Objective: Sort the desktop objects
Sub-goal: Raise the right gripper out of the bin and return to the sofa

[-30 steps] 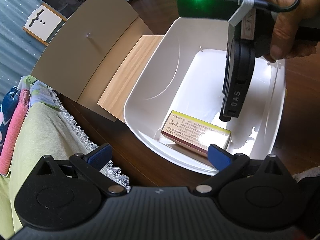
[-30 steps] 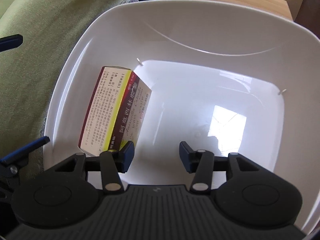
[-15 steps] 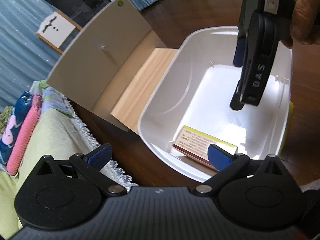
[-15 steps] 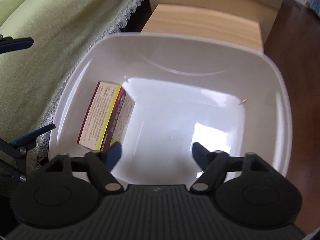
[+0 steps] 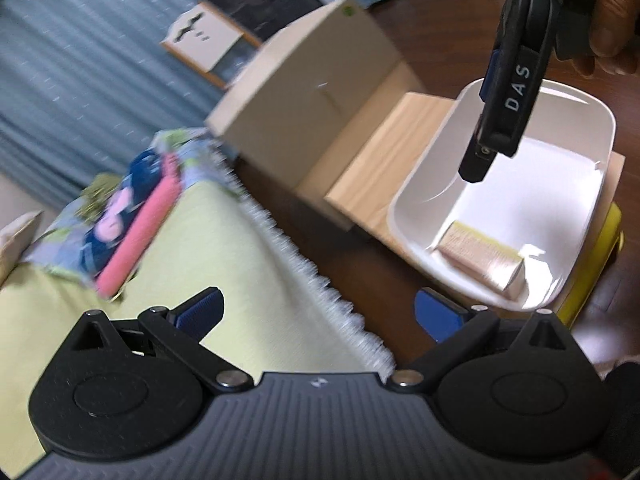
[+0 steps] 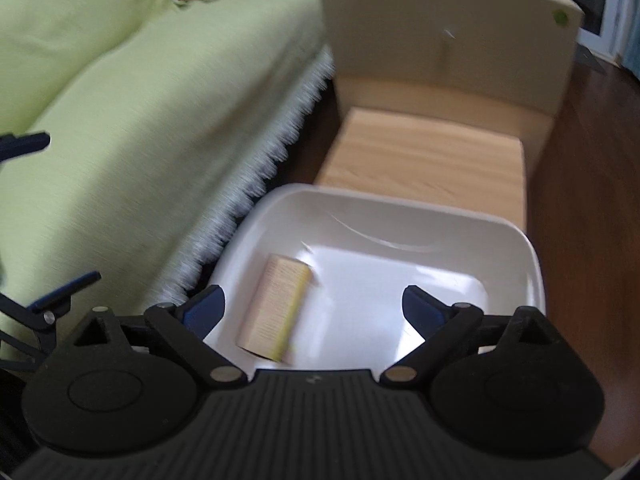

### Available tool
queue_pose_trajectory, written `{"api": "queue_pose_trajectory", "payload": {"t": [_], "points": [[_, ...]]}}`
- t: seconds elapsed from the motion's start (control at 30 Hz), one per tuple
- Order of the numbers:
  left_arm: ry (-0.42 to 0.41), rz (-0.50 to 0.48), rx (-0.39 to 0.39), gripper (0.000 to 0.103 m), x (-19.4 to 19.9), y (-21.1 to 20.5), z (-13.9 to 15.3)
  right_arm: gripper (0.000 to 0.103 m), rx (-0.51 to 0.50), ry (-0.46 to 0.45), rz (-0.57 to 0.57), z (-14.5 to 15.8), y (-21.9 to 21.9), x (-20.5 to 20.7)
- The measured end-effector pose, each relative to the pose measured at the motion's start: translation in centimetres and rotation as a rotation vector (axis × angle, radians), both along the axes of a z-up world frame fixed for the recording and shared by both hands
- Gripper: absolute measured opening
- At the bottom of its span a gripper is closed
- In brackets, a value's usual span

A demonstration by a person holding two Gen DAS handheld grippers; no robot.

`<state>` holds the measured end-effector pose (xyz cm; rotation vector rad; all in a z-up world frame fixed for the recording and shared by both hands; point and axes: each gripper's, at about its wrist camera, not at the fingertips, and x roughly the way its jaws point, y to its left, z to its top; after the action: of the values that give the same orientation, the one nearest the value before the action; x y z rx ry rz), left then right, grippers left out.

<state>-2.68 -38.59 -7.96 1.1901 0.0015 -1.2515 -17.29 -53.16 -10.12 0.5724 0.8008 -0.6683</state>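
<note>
The small printed box (image 6: 276,312) lies flat on the floor of the white tub (image 6: 520,248), against its near-left wall. A second ago the right claw (image 6: 314,310) sat low over it, jaws narrow; now it has lifted clear, its jaws opening wide with nothing between them, so I judge this item sorted. The left claw (image 5: 318,312) (also raised) gapes empty. Only the left view shows a yellow thing (image 5: 600,248) under the tub, on the dark table (image 5: 360,248).
</note>
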Motion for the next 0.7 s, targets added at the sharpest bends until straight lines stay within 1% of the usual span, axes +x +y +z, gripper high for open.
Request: {"api": "queue_pose_trajectory", "payload": {"t": [0.1,0.27,0.37,0.57,0.7], "points": [[-0.027,0.093,-0.031,0.103,1.3,3.0,2.2,0.094,-0.016,-0.062,0.051,2.2,1.5,1.7],[-0.022,0.259,-0.071,0.103,3.6,8.5,5.0,0.095,-0.036,-0.150,0.161,5.4,5.0,5.2],[-0.035,0.347,-0.063,0.103,4.8,11.9,5.7,0.096,-0.046,-0.190,0.239,6.9,7.2,7.6],[-0.034,0.531,-0.054,0.103,6.9,18.8,6.9,0.096,-0.052,-0.245,0.384,9.1,12.0,12.1],[-0.034,0.619,-0.063,0.103,7.4,22.2,7.1,0.097,-0.043,-0.279,0.483,10.0,15.2,14.6]]}}
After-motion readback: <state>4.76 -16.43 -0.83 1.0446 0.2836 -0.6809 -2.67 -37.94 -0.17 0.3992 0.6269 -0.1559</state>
